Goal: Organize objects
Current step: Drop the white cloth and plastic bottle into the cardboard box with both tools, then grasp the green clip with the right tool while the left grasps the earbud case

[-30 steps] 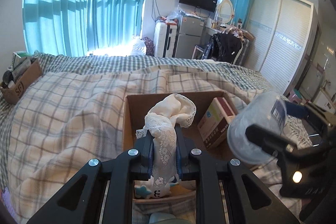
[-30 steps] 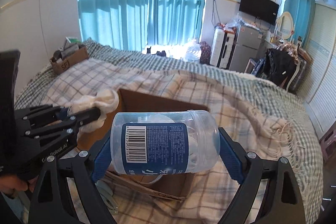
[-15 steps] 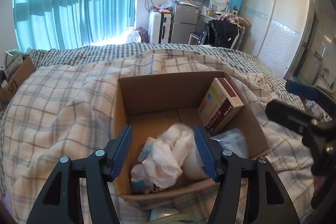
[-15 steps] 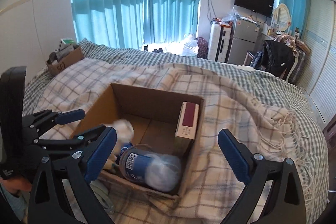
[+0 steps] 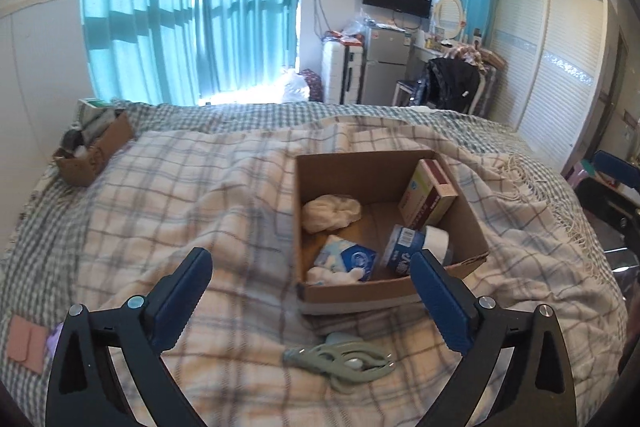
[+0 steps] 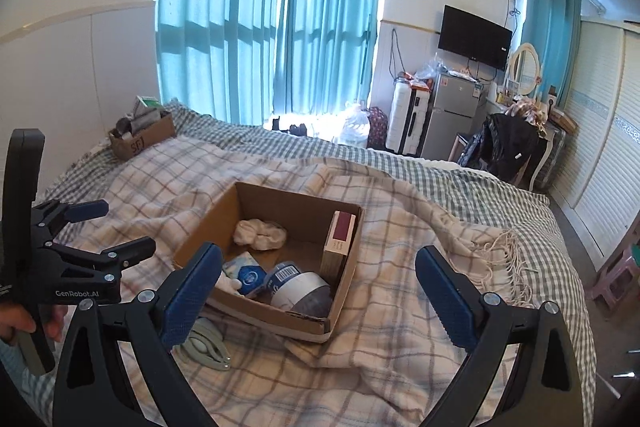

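An open cardboard box sits on the checked blanket. Inside it lie a white lace cloth, a clear jar with a blue label, a maroon and white carton and a blue and white packet. A grey-green clip lies on the blanket in front of the box. My left gripper is open and empty, pulled back to the box's near left. My right gripper is open and empty, above the box's near edge.
A smaller cardboard box of items stands at the bed's far left. A pink card lies at the left edge. A fringed blanket edge hangs at the right. A fridge, suitcase and chair stand beyond the bed.
Both grippers opened and dropped their loads: the lace cloth and the jar now lie in the box. Both grippers then pulled back and up from the box.
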The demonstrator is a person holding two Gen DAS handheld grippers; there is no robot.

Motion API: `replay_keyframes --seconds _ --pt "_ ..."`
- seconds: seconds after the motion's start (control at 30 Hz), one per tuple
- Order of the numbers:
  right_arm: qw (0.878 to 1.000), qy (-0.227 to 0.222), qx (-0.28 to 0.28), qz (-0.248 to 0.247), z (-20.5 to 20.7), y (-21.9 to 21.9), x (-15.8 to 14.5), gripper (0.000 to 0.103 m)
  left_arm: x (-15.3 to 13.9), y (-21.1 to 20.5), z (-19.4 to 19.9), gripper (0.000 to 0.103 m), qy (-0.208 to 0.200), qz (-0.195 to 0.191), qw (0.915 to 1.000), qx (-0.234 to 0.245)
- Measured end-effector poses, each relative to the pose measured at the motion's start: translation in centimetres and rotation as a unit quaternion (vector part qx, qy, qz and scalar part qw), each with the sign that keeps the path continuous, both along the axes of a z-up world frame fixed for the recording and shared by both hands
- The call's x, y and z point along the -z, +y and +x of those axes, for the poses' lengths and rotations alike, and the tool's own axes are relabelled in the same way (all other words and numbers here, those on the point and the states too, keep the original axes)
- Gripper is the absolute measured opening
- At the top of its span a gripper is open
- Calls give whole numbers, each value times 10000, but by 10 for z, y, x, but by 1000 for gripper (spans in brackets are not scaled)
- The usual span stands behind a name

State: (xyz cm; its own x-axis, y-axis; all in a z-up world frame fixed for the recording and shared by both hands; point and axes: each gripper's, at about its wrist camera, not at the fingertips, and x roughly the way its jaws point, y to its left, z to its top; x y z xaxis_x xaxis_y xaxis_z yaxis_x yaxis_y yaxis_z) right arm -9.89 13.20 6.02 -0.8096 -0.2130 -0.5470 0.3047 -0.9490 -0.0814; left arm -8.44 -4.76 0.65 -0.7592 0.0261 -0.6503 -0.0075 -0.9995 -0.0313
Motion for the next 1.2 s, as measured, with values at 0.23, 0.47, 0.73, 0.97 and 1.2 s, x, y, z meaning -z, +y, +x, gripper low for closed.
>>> replay_keyframes --seconds 0.23,0.47,0.73,0.97,1.2 --pt "9999 -43 -163 36 21 -14 10 98 12 -18 36 103 -38 -186 9992 -354" --pt "9966 -595 -559 146 19 -48 65 98 52 -31 54 103 -228 -149 9980 -565" --pt "9792 -1563 -1080 708 -5 -105 161 98 101 -61 40 103 -852 403 9935 -637" --pt "9564 -2275 -1456 1111 -23 -140 222 95 111 -68 38 103 -999 488 9906 -794" --pt "9535 -2416 -1474 1039 -21 -135 226 74 115 -68 34 103 -1115 423 9891 -858"
